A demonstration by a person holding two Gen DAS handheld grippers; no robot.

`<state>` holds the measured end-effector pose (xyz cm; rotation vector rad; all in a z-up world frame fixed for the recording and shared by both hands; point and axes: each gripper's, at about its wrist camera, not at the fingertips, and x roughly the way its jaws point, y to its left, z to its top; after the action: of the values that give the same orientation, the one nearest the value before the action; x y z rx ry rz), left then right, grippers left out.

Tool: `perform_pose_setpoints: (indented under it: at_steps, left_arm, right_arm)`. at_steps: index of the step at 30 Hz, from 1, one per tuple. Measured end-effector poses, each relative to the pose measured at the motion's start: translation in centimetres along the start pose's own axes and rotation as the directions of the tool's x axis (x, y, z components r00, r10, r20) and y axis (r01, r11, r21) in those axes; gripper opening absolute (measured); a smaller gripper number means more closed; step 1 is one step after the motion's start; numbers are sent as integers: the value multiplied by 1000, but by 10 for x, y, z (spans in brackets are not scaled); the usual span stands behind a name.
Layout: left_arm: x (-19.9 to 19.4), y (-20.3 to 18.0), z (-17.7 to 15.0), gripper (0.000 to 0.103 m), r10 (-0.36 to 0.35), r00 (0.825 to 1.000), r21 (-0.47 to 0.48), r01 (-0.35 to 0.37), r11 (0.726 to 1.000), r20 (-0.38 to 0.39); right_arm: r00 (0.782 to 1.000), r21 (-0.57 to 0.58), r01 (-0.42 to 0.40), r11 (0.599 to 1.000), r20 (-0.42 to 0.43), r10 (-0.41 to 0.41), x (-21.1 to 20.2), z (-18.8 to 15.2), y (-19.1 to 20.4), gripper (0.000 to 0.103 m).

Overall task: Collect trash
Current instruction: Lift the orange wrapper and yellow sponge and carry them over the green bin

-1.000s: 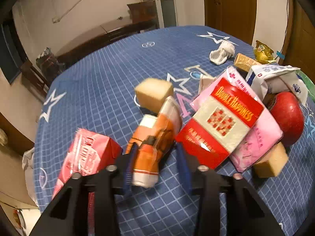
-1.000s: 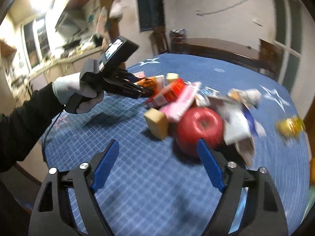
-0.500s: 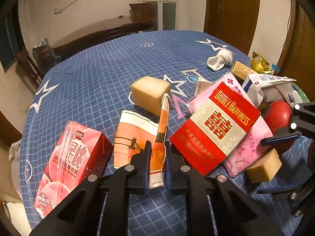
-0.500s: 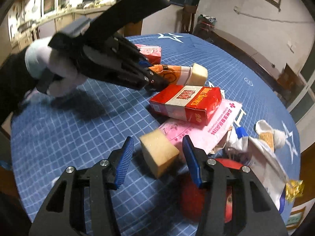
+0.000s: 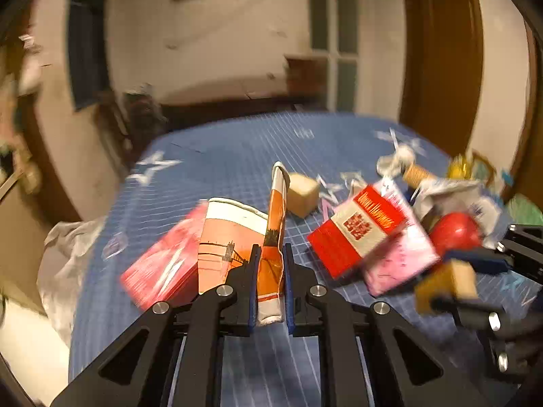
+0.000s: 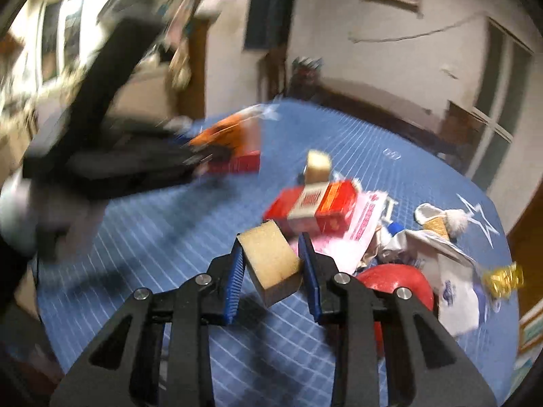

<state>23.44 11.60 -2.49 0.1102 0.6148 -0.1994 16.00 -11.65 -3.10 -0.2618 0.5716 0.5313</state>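
Table (image 5: 237,149) blue, trash piled at right of frame. Left gripper (image 5: 269,285) jaws squeezed tight on flat orange paper cup (image 5: 271,237), low middle. Right gripper (image 6: 273,271) jaws closing, tan sponge block (image 6: 271,264) between them, pads touching it.

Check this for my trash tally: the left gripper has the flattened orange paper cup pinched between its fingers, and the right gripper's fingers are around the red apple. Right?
Not quite. In the right wrist view, the right gripper has its fingers closing around the tan sponge block, not the red apple, which lies beside it. The left gripper does pinch the flattened orange paper cup.
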Motion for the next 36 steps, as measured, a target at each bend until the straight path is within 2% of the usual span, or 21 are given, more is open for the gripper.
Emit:
perform_pose_setpoints:
  at_steps: [5, 8, 12, 15, 23, 27, 36]
  left_arm:
    - [-64, -9, -37, 14, 92, 993, -138, -80, 987, 81]
    - [-93, -27, -52, 14, 134, 983, -156, -114, 981, 127]
    - [-124, -41, -60, 14, 154, 972, -189, -120, 975, 177]
    - [-144, -52, -61, 14, 166, 963, -176, -129, 976, 213]
    - [-152, -69, -54, 14, 137, 967, -161, -103, 982, 216]
    - [-153, -90, -45, 14, 112, 967, -138, -82, 987, 229]
    - [-140, -159, -16, 14, -19, 973, -53, 32, 998, 232]
  right_arm:
    - [993, 102, 40, 994, 109, -51, -25, 7, 11, 30]
    - [986, 153, 52, 987, 147, -74, -41, 8, 10, 30]
    - [977, 199, 80, 977, 176, -116, -61, 0, 9, 30]
    - [972, 212, 94, 973, 192, -136, -72, -9, 9, 30]
    - [967, 250, 104, 963, 202, -157, -97, -23, -8, 30]
    - [963, 265, 113, 958, 210, -171, -114, -29, -21, 30]
    - [955, 312, 178, 933, 175, -241, -161, -50, -81, 30]
